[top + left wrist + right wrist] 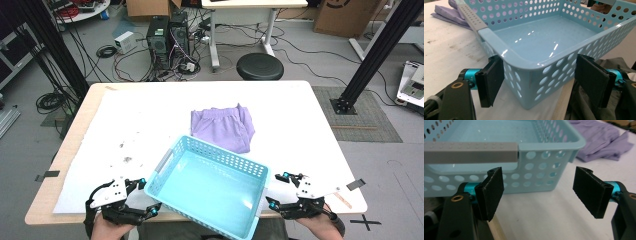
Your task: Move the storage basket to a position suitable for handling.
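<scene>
A light blue perforated basket (220, 154) lies empty at the near middle of the table, its near end hanging over the front edge. Behind it is a folded purple cloth (222, 127). My left gripper (148, 196) is open at the basket's near left corner. In the left gripper view that corner of the basket (536, 35) stands between the wide jaws of the gripper (541, 80), and the pads do not press on it. My right gripper (277, 190) is open just right of the basket. In the right gripper view the gripper (544, 192) faces the basket's end wall (544, 162) below a grey handle (471, 152), with the cloth (599, 137) beyond.
A white sheet (150, 115) covers the wooden table, with dark stains (127, 159) left of the basket. On the floor behind the table stand a black stool (260, 66), computer towers (167, 40) and loose cables. Black frame posts rise at both sides.
</scene>
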{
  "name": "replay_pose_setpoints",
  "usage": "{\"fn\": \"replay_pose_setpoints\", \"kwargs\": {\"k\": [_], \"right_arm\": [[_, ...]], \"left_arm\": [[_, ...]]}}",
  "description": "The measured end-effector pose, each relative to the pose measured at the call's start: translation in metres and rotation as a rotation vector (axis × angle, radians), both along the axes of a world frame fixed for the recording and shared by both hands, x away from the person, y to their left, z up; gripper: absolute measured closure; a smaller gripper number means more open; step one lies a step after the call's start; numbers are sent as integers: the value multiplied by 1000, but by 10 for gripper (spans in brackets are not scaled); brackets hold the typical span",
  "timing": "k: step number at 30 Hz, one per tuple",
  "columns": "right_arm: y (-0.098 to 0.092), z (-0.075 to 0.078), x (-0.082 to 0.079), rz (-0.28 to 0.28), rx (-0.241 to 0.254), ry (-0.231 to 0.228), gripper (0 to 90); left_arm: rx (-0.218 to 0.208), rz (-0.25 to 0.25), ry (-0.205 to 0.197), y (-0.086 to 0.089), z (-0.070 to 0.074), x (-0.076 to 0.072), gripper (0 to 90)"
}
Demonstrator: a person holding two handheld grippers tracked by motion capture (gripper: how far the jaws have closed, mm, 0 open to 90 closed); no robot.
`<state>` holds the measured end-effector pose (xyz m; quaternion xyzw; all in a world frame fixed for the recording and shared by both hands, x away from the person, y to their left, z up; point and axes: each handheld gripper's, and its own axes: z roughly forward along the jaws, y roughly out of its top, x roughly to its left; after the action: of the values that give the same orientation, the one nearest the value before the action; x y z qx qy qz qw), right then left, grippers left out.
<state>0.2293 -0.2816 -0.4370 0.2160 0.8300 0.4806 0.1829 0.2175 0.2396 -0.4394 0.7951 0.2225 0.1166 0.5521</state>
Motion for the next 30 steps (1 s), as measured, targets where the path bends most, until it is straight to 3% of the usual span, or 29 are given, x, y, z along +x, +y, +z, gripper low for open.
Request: {"fn": "replay_pose_setpoints", "kwargs": {"k": [3, 8, 12, 16, 19, 28, 30], "right_arm": [[6, -3, 1, 30, -7, 17, 249], [16, -4, 4, 43, -21, 0, 214], [17, -3, 7, 61, -3, -8, 202], [19, -4, 8, 80, -1, -25, 202], [20, -3, 8, 77, -3, -16, 203], [22, 5, 5, 85, 18, -52, 212], [22, 8, 7, 86, 26, -62, 213]], "left_arm": [[-1, 3, -4, -1, 0, 0, 239], [-1, 7, -4, -1, 0, 0, 239], [-10, 16, 0, -1, -1, 1, 236], [-18, 27, 5, -3, -2, 2, 189], [-28, 20, 16, -2, -1, 3, 193], [-11, 46, 4, -2, 3, 0, 218], [-24, 51, 5, -1, 4, -1, 218]]}}
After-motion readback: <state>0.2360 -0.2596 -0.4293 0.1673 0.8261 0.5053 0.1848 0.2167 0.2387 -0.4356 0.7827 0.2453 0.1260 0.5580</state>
